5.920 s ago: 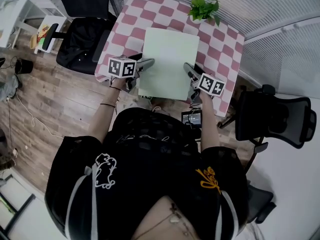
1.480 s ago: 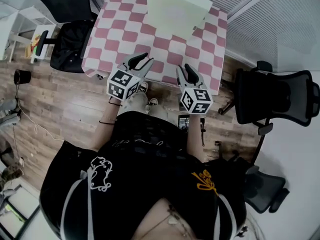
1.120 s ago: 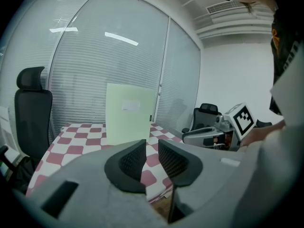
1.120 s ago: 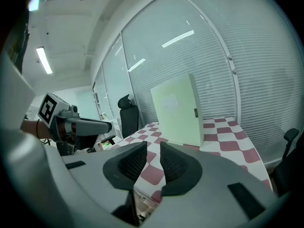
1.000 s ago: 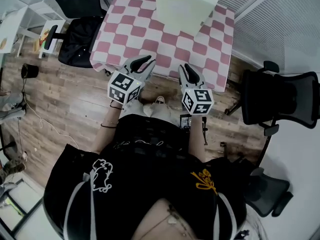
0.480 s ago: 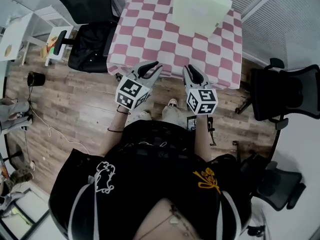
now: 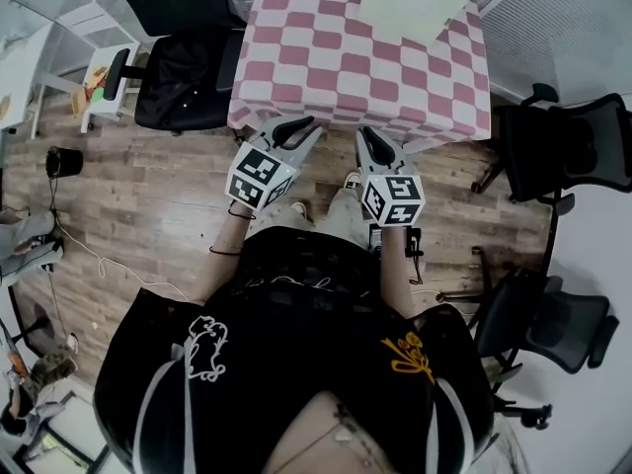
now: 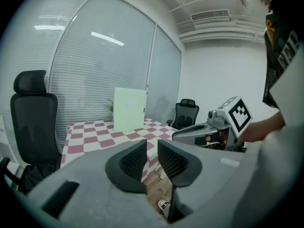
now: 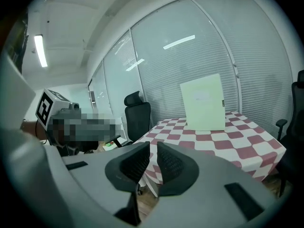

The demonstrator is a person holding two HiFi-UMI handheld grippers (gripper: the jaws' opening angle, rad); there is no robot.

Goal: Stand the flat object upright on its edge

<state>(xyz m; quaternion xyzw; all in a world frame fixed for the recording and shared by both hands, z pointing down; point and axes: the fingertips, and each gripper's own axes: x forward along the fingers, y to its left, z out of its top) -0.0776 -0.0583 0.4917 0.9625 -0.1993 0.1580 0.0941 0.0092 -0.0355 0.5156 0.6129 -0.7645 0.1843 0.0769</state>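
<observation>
A pale green flat board (image 7: 415, 3) stood upright on its edge at the far side of the pink-checked table (image 7: 326, 57), with nothing touching it, so the task looked done. Short of the near edge, the left gripper (image 7: 296, 131) was empty, its jaws a slim gap apart. The right gripper (image 7: 378, 144) was closing on nothing.

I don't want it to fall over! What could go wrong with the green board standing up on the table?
1. The green board stands on its thin bottom edge with nothing gripping it, so a small bump might tip it flat.
2. It stands toward the far end of the table, so if it tips backward it could slide off.
3. The checked cloth lies under it, and a tug on that might topple the board.
</observation>
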